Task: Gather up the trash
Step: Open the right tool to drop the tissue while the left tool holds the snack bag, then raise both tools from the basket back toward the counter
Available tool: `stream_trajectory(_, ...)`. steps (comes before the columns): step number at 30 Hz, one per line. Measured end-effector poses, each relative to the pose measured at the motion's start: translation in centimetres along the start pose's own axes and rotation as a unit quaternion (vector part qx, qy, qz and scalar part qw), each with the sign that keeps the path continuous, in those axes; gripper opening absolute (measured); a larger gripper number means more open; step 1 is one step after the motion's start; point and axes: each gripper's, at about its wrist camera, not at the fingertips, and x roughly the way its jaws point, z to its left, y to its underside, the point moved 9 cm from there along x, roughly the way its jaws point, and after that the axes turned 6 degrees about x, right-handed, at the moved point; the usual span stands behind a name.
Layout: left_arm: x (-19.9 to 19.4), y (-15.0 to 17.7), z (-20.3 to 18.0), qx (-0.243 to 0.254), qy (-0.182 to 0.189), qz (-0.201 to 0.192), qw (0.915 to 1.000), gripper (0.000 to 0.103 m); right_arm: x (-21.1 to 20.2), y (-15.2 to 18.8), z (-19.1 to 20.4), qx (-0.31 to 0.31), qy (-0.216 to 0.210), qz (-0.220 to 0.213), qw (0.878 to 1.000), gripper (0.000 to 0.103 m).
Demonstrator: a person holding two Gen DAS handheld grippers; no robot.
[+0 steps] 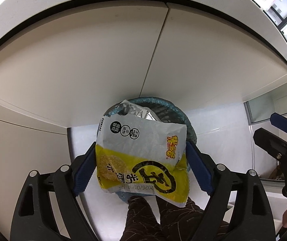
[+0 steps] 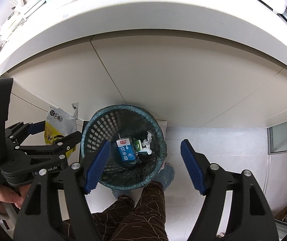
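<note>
A yellow and grey snack wrapper (image 1: pixel 141 150), torn open at its top, hangs between the fingers of my left gripper (image 1: pixel 141 143). The jaws stand wide; the wrapper's edges only brush the blue pads (image 1: pixel 84 170) and floor shows in the gaps. Below it is a teal mesh trash bin (image 1: pixel 163 102). In the right wrist view the wrapper (image 2: pixel 60 124) and left gripper (image 2: pixel 61 129) sit just left of the bin's rim (image 2: pixel 123 107). My right gripper (image 2: pixel 145 142) stands open and empty above the bin, which holds a blue milk carton (image 2: pixel 125 150), a green carton (image 2: pixel 137 144) and crumpled tissue (image 2: pixel 148 142).
The bin stands on white floor against cream cabinet doors (image 2: pixel 163 84) under a white counter edge (image 2: pixel 143 14). A person's legs in dark patterned trousers (image 2: pixel 143 210) and a slipper (image 2: pixel 166 174) are beside the bin. My right gripper (image 1: pixel 264 125) shows at the right edge.
</note>
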Motion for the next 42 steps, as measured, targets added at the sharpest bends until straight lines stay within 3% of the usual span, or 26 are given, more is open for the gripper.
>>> stream_trajectory(16, -1.0, -0.3, -0.6, 0.008, 0.017, -0.022, 0.9996, 0.097, 0.1, 0.3, 0.5, 0.005, 0.002, -0.004, 1.000, 0.069)
stream_trajectory(23, -2.8, -1.2, -0.4, 0.020, 0.009, -0.041, 0.9989, 0.097, -0.8, -0.2, 0.4, 0.014, 0.003, -0.014, 1.000, 0.069)
stream_trajectory(28, -5.5, -2.1, 0.4, 0.023, -0.007, -0.059, 0.9980, 0.097, -2.2, -1.5, 0.1, 0.024, 0.010, -0.035, 0.999, 0.069)
stream_trajectory(42, -14.3, -8.8, 2.1, 0.010, -0.022, -0.124, 0.9919, 0.097, -9.9, -8.1, -1.0, 0.044, 0.033, -0.126, 0.990, 0.070)
